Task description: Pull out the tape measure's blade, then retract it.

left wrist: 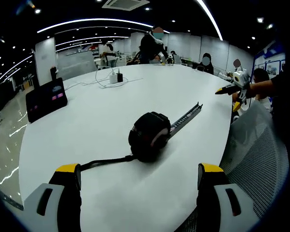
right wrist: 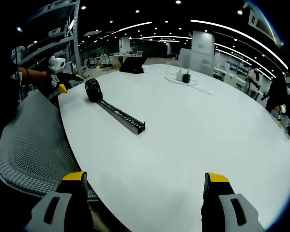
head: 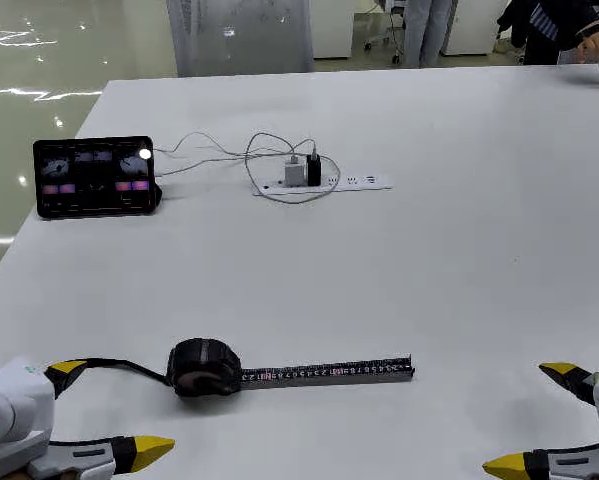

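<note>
Near the front edge of the white table [head: 399, 270], a black tape measure [head: 204, 367] lies with its blade [head: 329, 372] drawn out flat
Just beside the case the left gripper [head: 109, 407] hangs with jaws spread wide, holding nothing; the right gripper [head: 531, 418], well apart from the blade's tip, is spread too. Farther back lie a tablet [head: 96, 177] and a power strip [head: 324, 183]
</note>
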Action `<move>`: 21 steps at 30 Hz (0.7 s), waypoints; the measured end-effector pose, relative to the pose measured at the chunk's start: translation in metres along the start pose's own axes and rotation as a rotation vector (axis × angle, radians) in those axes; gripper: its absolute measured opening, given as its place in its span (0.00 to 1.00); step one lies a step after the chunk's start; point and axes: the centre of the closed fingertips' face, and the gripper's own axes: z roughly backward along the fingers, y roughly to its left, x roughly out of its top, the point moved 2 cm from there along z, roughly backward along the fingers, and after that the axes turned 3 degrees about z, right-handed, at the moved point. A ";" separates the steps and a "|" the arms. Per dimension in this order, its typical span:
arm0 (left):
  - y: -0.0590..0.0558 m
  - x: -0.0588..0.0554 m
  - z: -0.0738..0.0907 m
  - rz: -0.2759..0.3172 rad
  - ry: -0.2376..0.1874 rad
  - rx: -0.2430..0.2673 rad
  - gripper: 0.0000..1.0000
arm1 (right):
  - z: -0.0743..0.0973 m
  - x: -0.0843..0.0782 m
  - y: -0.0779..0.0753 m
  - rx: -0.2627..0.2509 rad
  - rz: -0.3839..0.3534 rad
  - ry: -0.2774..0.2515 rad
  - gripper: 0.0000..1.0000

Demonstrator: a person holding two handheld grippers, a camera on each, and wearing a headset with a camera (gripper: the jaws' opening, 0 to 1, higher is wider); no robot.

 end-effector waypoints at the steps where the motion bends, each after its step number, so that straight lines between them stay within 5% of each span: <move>1: -0.002 0.004 -0.002 -0.032 -0.015 -0.011 0.99 | -0.001 0.001 0.000 0.009 0.003 0.005 0.99; 7: -0.003 0.017 -0.013 -0.020 -0.004 -0.019 0.99 | -0.004 0.008 -0.002 0.028 0.038 0.014 0.99; 9: -0.004 0.020 -0.016 -0.027 0.032 -0.017 0.99 | -0.005 0.012 0.002 0.040 0.054 0.022 0.99; 11: -0.009 0.034 -0.020 -0.062 -0.021 -0.042 0.99 | -0.007 0.011 -0.003 0.049 0.058 0.033 0.99; 21: -0.020 0.059 -0.041 -0.062 -0.024 -0.067 0.99 | -0.015 0.016 -0.020 0.068 0.095 0.067 0.99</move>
